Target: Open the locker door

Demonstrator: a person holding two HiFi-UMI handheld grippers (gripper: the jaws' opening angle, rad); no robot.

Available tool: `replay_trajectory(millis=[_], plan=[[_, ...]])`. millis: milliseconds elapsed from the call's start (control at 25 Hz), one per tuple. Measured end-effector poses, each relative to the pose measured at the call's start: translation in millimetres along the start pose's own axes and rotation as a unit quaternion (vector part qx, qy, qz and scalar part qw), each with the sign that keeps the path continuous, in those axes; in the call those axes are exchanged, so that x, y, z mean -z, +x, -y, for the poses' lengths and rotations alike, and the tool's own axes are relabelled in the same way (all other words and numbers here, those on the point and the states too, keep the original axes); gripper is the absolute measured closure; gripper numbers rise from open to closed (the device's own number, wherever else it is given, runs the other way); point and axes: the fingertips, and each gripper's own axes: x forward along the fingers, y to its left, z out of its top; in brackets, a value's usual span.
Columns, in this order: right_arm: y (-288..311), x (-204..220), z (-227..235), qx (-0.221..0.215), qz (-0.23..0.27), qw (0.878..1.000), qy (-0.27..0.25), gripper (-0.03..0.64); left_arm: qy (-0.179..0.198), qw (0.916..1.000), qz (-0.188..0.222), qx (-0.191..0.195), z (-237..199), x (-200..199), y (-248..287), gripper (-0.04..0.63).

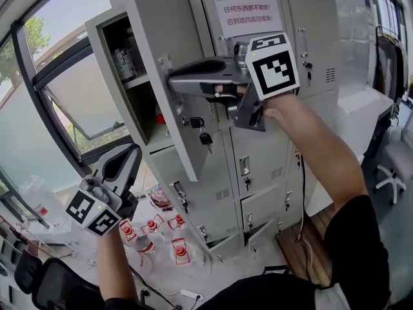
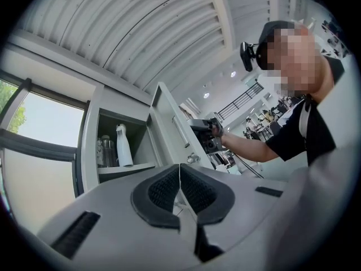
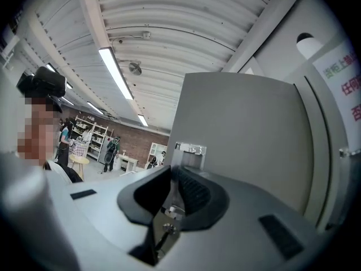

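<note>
The grey locker door (image 1: 155, 70) of the top left compartment stands swung wide open toward me. My right gripper (image 1: 173, 82) reaches level to the door's free edge and is shut on it. In the right gripper view the door (image 3: 248, 134) fills the right side, and its edge runs between the pads of my right gripper (image 3: 172, 176), just below a small metal latch (image 3: 189, 150). My left gripper (image 1: 132, 150) hangs low on the left, away from the locker, shut with nothing in it. Its pads meet in the left gripper view (image 2: 180, 179). A white bottle (image 2: 123, 145) stands inside the open compartment.
Further closed lockers (image 1: 258, 160) stand below and to the right, with keys (image 1: 205, 137) hanging from one lock. A notice (image 1: 248, 8) is stuck on the neighbouring door. Several red-capped bottles (image 1: 155, 228) sit on the floor. A window (image 1: 58, 95) is on the left, a chair (image 1: 393, 166) on the right.
</note>
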Motion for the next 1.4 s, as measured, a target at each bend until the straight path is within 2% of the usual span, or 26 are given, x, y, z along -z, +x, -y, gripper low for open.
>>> replay_trajectory(millis=[680,1400], plan=[[-35,-4,-7,-0.098,0.021,0.995,0.029,0.565,0.000,0.9996,-0.017,-0.021,17,3,17,0.577],[-88,-7,-4,-0.161,0.045,0.984,0.062,0.565,0.009,0.9990,-0.029,-0.032,45,0,38,0.577]])
